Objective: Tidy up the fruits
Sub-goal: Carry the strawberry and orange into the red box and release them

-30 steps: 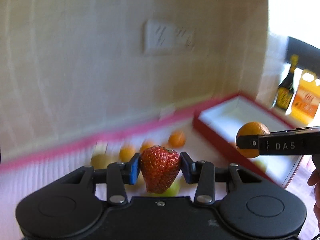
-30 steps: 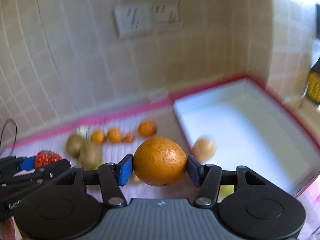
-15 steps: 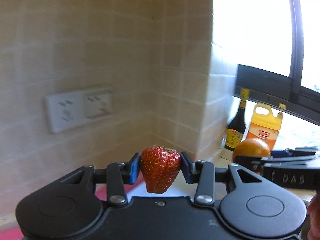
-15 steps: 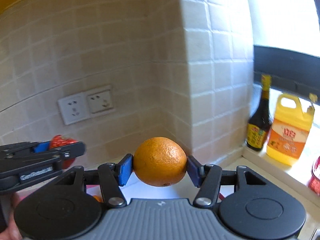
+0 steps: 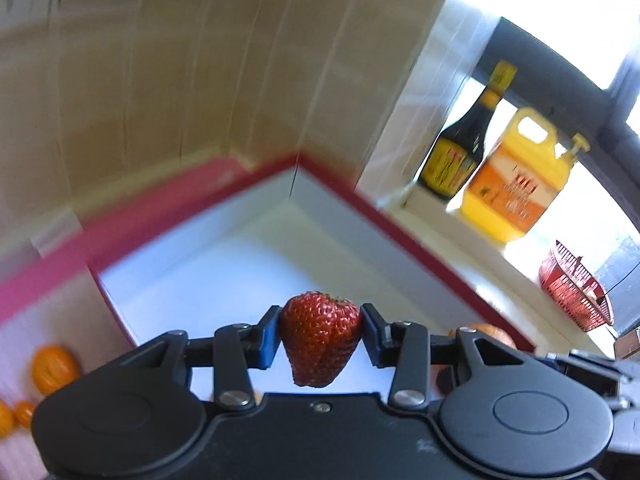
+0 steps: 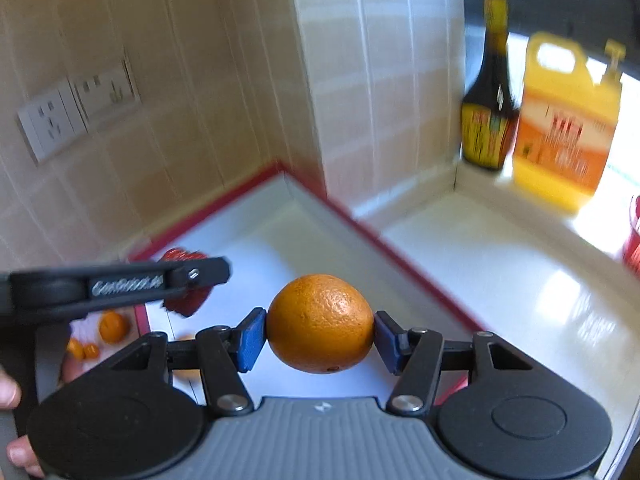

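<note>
A strawberry (image 5: 320, 338) is pinched by the left gripper (image 5: 320, 340) and an orange (image 6: 320, 323) by the right gripper (image 6: 320, 334), both held over the box (image 5: 400, 236) near its front edge, seemingly for release inside.

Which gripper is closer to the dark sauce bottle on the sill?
Right. The right gripper, holding the orange, is on the side of the red-rimmed box nearer the bottle; the left gripper, holding the strawberry, is farther left.

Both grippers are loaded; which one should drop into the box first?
Left, probably. Its strawberry hangs over the box floor, well inside the rim. The right gripper's orange sits nearer the box's right rim.
</note>
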